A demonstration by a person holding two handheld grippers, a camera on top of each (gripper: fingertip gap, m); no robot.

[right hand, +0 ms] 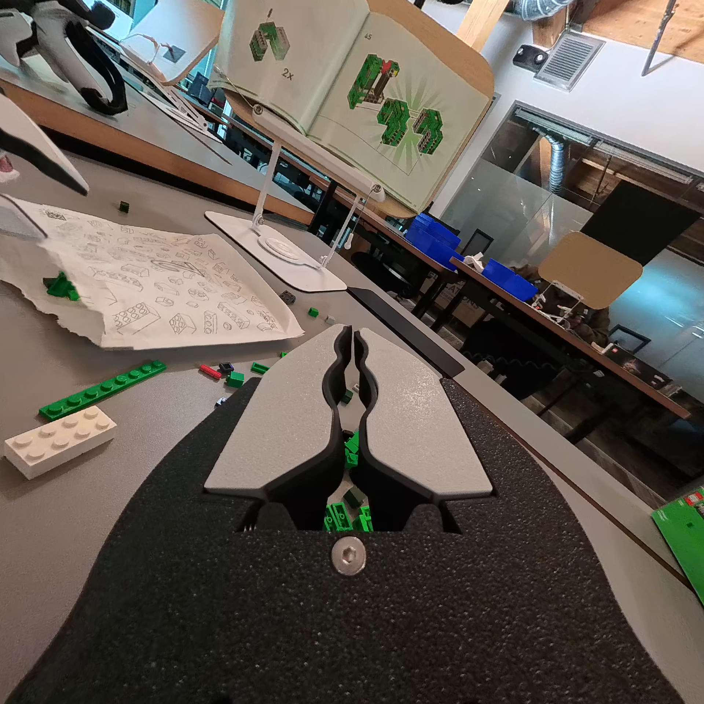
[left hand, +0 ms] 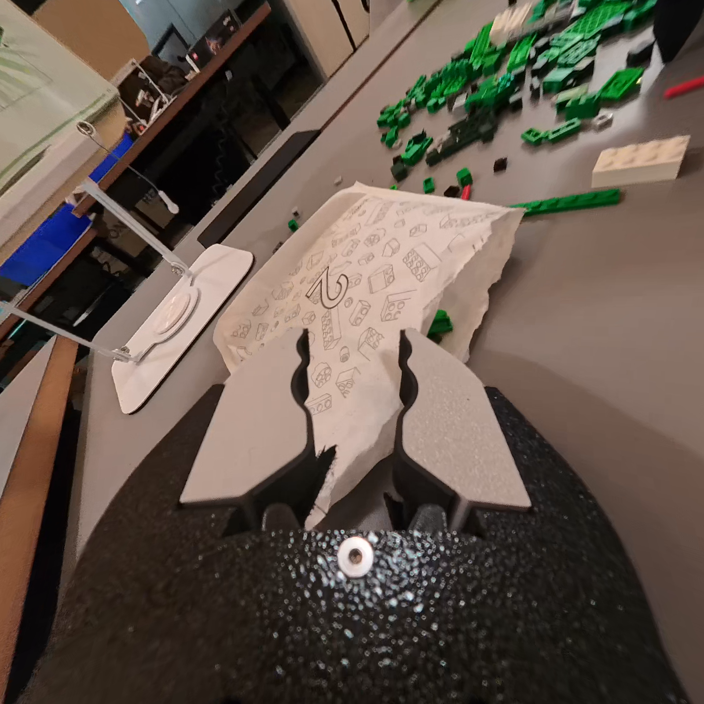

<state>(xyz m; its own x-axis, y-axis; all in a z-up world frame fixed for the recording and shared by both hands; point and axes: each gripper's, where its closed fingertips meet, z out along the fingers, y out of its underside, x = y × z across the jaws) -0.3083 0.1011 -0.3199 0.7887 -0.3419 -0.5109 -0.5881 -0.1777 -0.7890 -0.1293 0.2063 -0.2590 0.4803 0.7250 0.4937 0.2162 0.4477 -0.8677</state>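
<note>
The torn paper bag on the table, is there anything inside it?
A few green bricks sit at the torn opening of the paper bag, one cluster also visible in the left wrist view. The printed paper covers the rest of the inside, so anything deeper cannot be seen.

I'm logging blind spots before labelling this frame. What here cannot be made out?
- Left wrist view: whether the left gripper pinches the paper bag; its fingers hide the contact.
- Left wrist view: the far green brick pile is blurred.
- Right wrist view: bricks under the right gripper are hidden by its body.
- Right wrist view: the green sheet is cut by the edge.
</note>
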